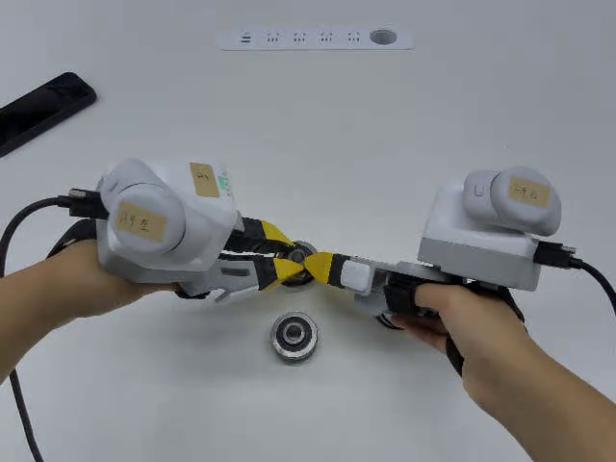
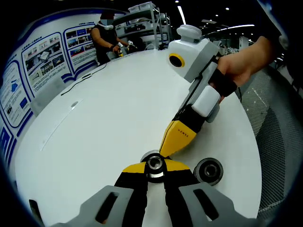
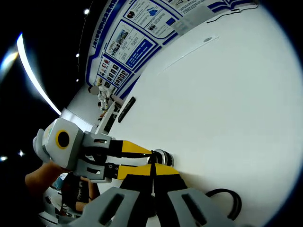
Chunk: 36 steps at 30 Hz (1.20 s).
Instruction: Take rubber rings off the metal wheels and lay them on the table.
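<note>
White table (image 1: pixel 404 125) carries a power strip (image 1: pixel 315 38) at the top edge of the head view and a black phone (image 1: pixel 43 108) at upper left. At centre I see the left gripper (image 1: pixel 287 267) and right gripper (image 1: pixel 323 266) meeting tip to tip at a metal wheel (image 1: pixel 302 254). A second wheel (image 1: pixel 295 336) lies just below them. Left gripper view: own jaws are clamped on the metal wheel (image 2: pixel 155 163). The right gripper (image 2: pixel 171 144), jaws together, touches its rim, and the second wheel (image 2: pixel 209 170) sits lower right. Right gripper view: own jaws are together beside the metal wheel (image 3: pixel 163 157), and a black rubber ring (image 3: pixel 235 196) lies lower right.
</note>
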Tool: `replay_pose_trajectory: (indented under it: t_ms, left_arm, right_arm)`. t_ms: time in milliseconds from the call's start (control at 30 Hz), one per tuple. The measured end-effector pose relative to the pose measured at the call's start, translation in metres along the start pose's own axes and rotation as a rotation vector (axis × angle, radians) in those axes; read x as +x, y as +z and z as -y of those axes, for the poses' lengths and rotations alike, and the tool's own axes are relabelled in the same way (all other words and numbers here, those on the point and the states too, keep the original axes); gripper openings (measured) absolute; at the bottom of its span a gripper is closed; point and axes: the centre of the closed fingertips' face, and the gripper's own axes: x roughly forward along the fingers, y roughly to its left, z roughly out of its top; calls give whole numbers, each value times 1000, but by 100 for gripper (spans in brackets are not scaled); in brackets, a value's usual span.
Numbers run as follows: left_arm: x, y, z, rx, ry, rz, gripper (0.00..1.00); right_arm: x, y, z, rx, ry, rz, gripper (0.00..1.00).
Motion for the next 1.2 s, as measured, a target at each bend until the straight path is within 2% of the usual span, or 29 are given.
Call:
replay_pose_trajectory:
  t_ms: [267, 433, 500, 633, 700, 867, 1033, 1100, 1200]
  left_arm:
    - [0, -1, -1, -12, 9, -10, 14]
    - [0, -2, -3, 3, 10, -20, 14]
    - [0, -3, -3, -15, 10, -25, 14]
    - [-2, -3, -4, 10, 10, -35, 14]
    - [-4, -2, -5, -2, 13, -27, 14]
    - [-15, 1, -12, -56, 49, 9, 22]
    - [-26, 2, -17, -70, 82, 14, 25]
    - [-31, 4, -20, -98, 98, 22, 25]
    - [-38, 10, -23, -122, 117, 56, 26]
  right_arm:
    - [0, 1, 0, 4, -1, 7, 1]
    - [0, 2, 0, 13, 4, 7, 1]
    - [0, 3, 0, 12, 3, 9, 1]
    - [0, 4, 1, 18, 5, 10, 1]
    - [0, 4, 1, 21, 6, 8, 1]
    - [2, 5, -1, 25, 16, 6, 1]
    - [3, 5, -5, 28, 28, 3, 1]
    - [3, 5, -9, 24, 36, 3, 1]
    - [0, 7, -14, 26, 50, 9, 1]
